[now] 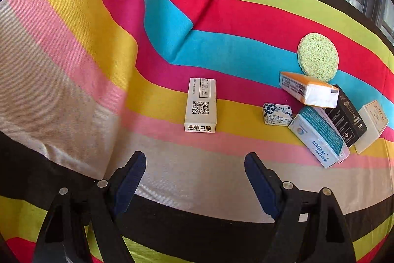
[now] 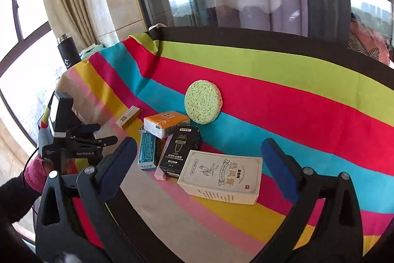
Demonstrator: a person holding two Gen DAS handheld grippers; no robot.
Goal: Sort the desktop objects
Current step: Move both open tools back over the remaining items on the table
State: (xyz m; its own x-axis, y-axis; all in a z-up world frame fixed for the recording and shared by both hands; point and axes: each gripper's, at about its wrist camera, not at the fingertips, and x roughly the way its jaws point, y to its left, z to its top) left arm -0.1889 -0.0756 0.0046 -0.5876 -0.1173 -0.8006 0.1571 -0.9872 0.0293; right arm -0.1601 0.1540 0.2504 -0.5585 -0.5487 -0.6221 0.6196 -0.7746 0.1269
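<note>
Since nothing is picked yet, both sets of fingers gape wide and empty: left gripper (image 1: 194, 179), right gripper (image 2: 198, 164). Boxes (image 2: 172, 152) lie heaped on the striped table (image 2: 295, 102) by a green sponge (image 2: 202, 102); one white box (image 1: 201, 105) sits apart, probably first sorted.

A black bottle (image 2: 66, 51) stands beside the beige curtain (image 2: 71, 4).

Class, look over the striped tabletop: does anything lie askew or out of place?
Yes. The tissue pack rests tilted on other boxes instead of flat. Beneath it, the teal box, black box and cream box overlap in a crooked heap. The striped cloth has a folded-over ridge.
</note>
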